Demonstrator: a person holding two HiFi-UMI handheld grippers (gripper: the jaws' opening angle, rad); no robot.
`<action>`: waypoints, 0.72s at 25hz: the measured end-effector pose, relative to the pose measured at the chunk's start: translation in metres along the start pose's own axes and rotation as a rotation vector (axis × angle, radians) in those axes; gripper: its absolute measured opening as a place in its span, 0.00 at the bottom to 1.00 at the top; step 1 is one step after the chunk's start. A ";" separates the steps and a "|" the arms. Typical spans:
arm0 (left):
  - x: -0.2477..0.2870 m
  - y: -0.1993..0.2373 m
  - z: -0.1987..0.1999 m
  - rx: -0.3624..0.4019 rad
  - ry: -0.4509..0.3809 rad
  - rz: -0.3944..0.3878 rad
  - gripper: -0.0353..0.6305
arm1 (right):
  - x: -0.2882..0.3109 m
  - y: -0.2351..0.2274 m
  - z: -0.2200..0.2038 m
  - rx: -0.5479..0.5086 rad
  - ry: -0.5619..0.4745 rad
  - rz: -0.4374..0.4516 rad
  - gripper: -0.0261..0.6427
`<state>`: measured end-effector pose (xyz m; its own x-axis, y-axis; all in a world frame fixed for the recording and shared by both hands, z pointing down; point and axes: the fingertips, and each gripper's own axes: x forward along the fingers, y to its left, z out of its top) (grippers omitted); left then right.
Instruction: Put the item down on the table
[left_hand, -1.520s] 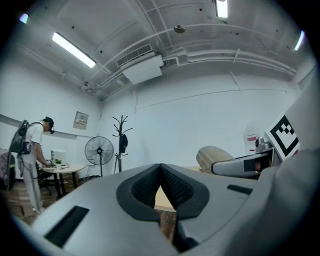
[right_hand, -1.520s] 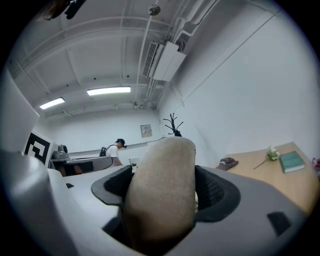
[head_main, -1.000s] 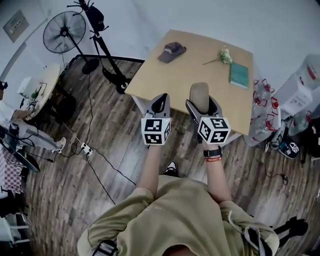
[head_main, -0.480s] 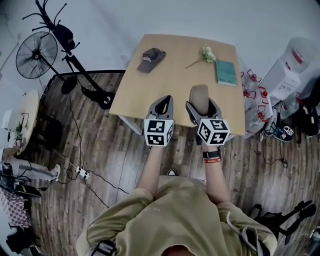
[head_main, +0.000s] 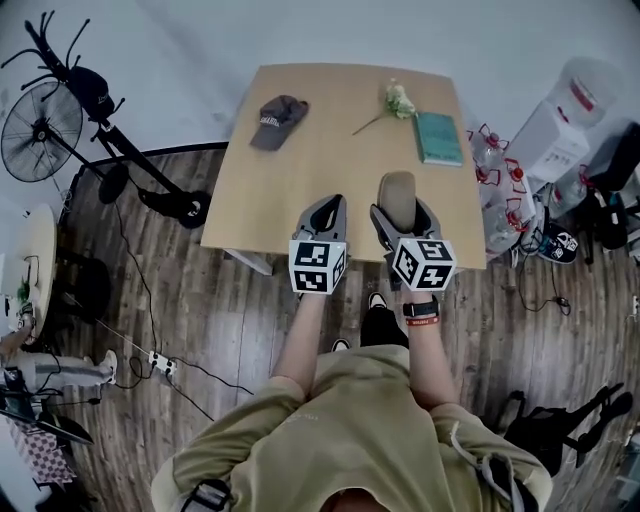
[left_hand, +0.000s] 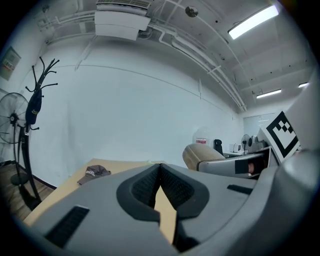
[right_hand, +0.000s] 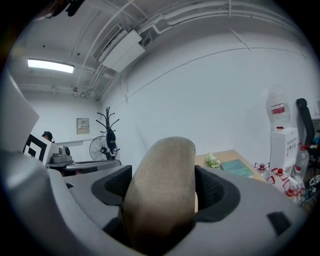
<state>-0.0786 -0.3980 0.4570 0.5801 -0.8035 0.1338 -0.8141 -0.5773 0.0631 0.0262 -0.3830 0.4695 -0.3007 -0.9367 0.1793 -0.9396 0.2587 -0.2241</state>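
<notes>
Head view: the right gripper has the tan item clamped, up over the near edge of the table. The left gripper sits just left of it. A cap lies far left, with a flower and a teal book far right.

Left gripper view: the jaws are pinched together at the tips with nothing in them.

Right gripper view: both pads squeeze the tan item, which sticks up between them.

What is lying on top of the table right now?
A dark cap, a white flower and a teal book. The tan item in the right gripper covers part of the near edge.
</notes>
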 end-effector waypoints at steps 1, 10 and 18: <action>0.009 0.001 -0.002 0.000 0.005 -0.006 0.09 | 0.007 -0.007 -0.002 0.004 0.005 -0.006 0.64; 0.117 0.032 -0.015 -0.012 0.036 0.000 0.09 | 0.099 -0.075 -0.006 -0.016 0.065 -0.004 0.64; 0.193 0.042 -0.027 0.011 0.091 -0.013 0.09 | 0.156 -0.129 -0.025 -0.028 0.162 -0.029 0.64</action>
<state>-0.0016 -0.5736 0.5123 0.5855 -0.7796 0.2222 -0.8059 -0.5895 0.0550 0.0968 -0.5571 0.5501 -0.2939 -0.8940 0.3382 -0.9517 0.2410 -0.1900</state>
